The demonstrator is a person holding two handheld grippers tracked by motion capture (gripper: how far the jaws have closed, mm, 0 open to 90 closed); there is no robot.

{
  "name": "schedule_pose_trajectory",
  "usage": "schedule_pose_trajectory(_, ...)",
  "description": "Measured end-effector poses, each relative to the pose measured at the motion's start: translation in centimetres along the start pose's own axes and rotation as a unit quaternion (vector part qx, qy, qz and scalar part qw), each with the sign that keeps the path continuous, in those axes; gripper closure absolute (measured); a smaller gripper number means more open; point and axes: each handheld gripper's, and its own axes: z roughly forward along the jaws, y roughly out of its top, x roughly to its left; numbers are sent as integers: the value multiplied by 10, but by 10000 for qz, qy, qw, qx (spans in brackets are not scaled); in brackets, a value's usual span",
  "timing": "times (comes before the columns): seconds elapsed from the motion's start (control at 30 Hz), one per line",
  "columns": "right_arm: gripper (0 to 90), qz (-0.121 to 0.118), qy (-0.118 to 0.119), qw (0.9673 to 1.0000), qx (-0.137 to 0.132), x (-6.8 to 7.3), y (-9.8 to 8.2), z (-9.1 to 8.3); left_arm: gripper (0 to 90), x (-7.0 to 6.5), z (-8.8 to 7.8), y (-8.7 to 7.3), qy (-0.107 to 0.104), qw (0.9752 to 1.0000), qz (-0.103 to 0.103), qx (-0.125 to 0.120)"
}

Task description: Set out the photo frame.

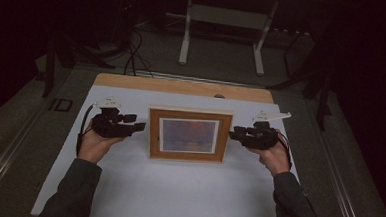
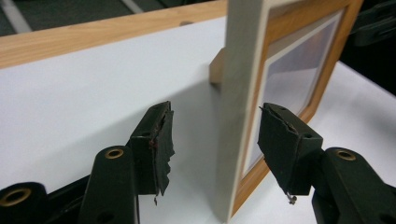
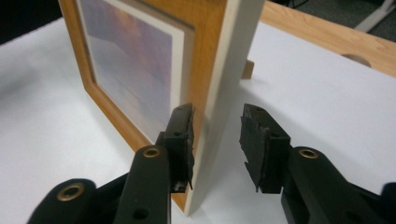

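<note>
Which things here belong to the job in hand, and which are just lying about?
In the job:
- picture frame, standing upright on the table
- left gripper, jaws astride its left edge
- right gripper, jaws astride its right edge

Lying about:
- white table sheet
- cables on the floor
- white stand behind

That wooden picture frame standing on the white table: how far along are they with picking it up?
Done: both hands are in place, one at each side edge of the upright wooden picture frame. In hand: the left gripper straddles its edge with gaps on both sides; the right gripper has one finger against the front, the other clear. Left: clamping both and any lift off the white table.
</note>
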Motion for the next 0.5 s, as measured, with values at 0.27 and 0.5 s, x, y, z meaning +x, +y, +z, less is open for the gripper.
schedule_pose_trajectory(0.27,694,129,-193,9996,141,-5,-13,3,461,3,0,-14,537,9984,12,178)
schedule_pose_trajectory(0.5,711,241,-320,9988,269,-9,-26,9,460,7,2,-31,1029,9942,-146,292)
